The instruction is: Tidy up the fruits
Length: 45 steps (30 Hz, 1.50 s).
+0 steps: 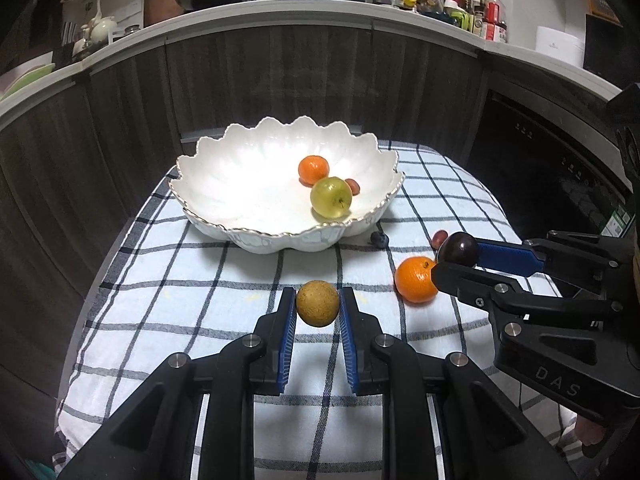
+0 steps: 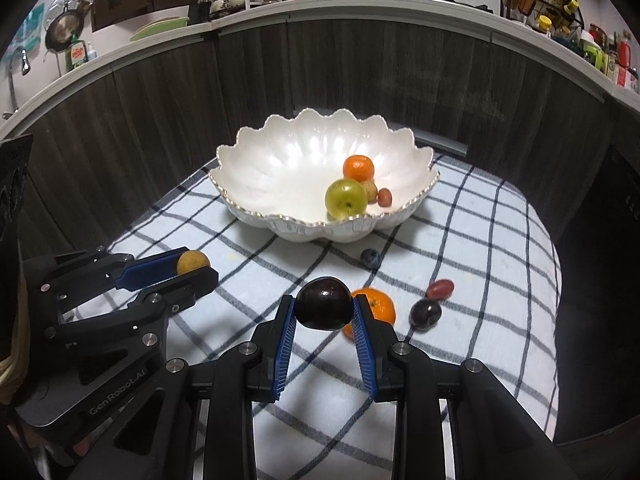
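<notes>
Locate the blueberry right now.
The blueberry lies on the checked cloth just in front of the white bowl, beyond the loose orange; in the left wrist view it sits right of centre.

White bowl [image 1: 224, 184] edged in gold, white cloth [image 1: 168, 300] checked in dark lines, orange mandarin [image 1: 416, 282], blue pads [image 2: 285, 344]

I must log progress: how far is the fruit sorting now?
Done: the bowl holds a green apple, an orange and two small fruits. In hand: left gripper grips a brown fruit, right gripper a plum. Left on the cloth: orange, blueberry, two grapes.
</notes>
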{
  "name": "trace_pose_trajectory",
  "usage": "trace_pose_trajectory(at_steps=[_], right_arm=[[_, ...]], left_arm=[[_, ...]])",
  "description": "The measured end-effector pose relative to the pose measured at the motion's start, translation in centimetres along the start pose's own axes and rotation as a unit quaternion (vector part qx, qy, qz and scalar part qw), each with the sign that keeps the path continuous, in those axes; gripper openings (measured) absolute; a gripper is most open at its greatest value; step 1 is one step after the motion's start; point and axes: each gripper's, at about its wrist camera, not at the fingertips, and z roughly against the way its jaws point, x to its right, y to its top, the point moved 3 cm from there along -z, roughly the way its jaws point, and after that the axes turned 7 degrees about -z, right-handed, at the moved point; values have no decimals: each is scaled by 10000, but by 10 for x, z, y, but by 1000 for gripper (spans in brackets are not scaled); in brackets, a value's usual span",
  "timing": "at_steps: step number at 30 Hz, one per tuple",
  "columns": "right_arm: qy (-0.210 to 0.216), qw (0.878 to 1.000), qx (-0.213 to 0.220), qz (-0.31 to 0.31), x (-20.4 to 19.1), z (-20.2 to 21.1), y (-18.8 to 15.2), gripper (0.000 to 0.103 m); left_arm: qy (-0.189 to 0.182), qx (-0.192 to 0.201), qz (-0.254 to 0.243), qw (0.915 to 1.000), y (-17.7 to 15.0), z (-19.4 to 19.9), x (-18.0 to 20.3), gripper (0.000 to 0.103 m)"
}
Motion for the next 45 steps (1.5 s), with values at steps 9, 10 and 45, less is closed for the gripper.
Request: trace_pose_trajectory(at_steps=[9, 10, 45], right_arm=[[-21, 9999, 118, 3, -3, 2, 18, 30], [-17, 9999, 135, 5, -4, 2, 20, 30], [-27, 9988, 473, -85, -12, -10, 92, 30]], left_arm=[[56, 110, 110, 9999, 12, 5, -11, 22], [60, 120, 114, 9998, 13, 6, -12, 22], [292, 377, 208, 9986, 74, -3, -60, 22]])
